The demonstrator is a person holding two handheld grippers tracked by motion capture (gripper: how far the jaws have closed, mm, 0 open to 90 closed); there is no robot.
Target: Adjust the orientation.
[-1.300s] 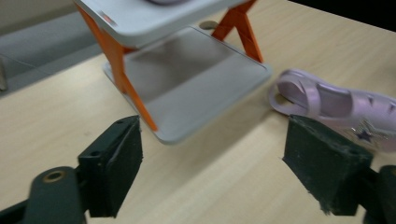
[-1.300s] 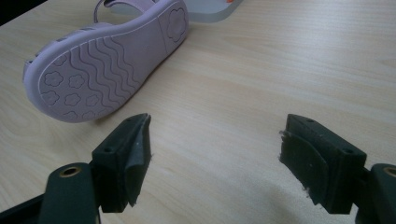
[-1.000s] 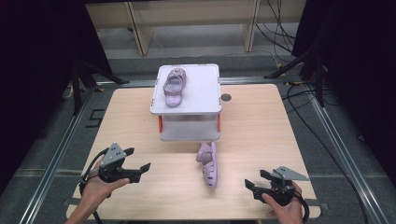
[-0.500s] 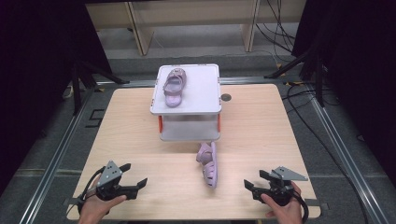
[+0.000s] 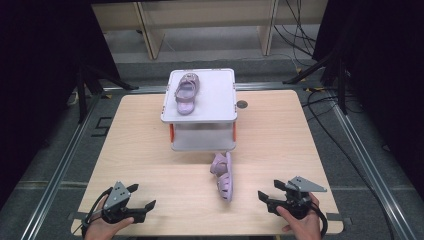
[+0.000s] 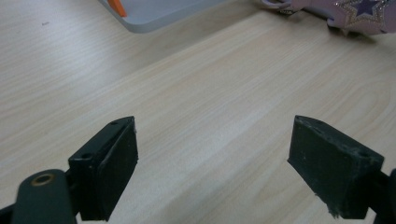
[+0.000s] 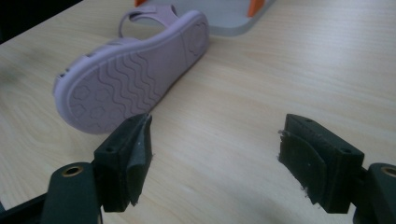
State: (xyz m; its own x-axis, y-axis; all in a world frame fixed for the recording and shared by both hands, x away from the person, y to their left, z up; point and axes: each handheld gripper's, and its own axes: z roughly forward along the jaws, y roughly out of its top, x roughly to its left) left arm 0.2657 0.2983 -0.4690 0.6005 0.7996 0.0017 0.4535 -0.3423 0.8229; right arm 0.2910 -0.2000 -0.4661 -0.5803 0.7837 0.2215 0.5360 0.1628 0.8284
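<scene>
One lilac sandal lies flat on the top of a small white two-tier rack. A second lilac sandal lies on its side on the wooden table in front of the rack, its wavy sole turned toward my right gripper. My right gripper rests low at the front right, open and empty, a short way right of that sandal. At the front left my left gripper stands open with bare wood between its jaws; the sandal's strap with a glitter star lies well ahead of it.
The rack has orange posts and an empty lower shelf. A dark round hole marks the table right of the rack. Metal rails and cables border the table, with a shelf unit behind.
My left gripper has dropped lower and drawn back toward the table's front left edge. The right gripper and both sandals have stayed put.
</scene>
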